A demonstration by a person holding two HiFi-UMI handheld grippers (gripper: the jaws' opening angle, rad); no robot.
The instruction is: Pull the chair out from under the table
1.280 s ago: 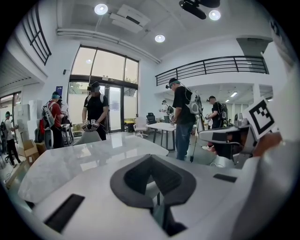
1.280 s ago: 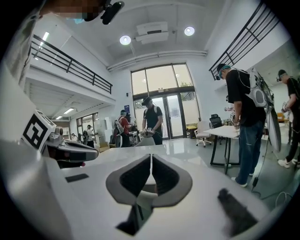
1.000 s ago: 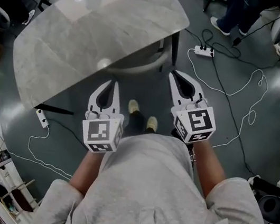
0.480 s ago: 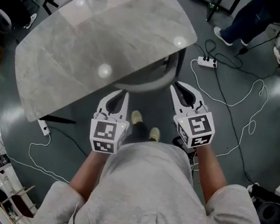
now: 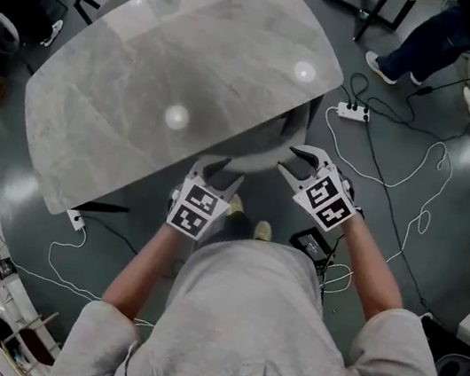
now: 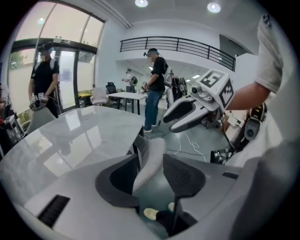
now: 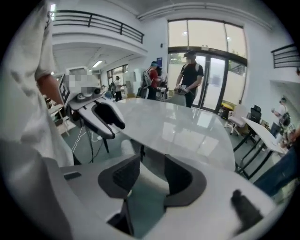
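Pale grey chair (image 5: 269, 146), curved backrest upright, pushed in under the near right edge of the pale marble-look bench (image 5: 143, 94), seat seemingly hidden beneath the top, backrest rim showing just past that edge.

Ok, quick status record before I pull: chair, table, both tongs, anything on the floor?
chair: tucked under the table, curved grey backrest showing at the near edge
table: pale stone-look top
left tongs: open, jaws have just been opening; backrest rim between them, not clamped
right tongs: open, jaws have just been opening; backrest rim between them, not clamped
floor: power strip and cables right of the chair
task: chair not yet pulled out
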